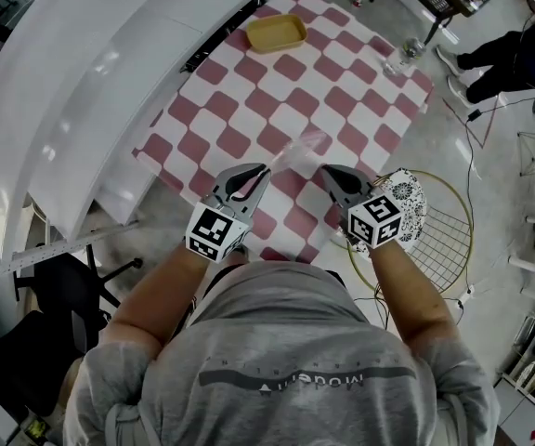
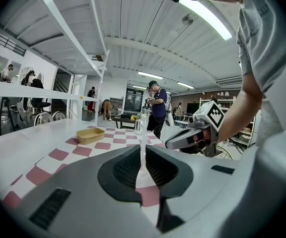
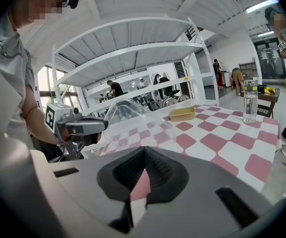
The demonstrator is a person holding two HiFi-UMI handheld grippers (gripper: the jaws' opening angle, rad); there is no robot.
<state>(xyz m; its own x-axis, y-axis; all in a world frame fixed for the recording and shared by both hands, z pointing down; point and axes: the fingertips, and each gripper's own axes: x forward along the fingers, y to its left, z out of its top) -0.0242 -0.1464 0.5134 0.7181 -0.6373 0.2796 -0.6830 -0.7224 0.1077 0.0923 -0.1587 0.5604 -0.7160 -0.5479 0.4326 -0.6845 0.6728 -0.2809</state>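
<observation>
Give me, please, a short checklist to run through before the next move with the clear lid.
1. Left gripper shut on the clear lid: ok.
2. Right gripper jaws together, nothing between them: ok.
3. Lid held off the checked tablecloth: ok.
4. Yellow tray open, nothing in it: ok.
5. Glass standing apart from the tray: ok.
6. Lid matches the tray's size: cannot tell.
</observation>
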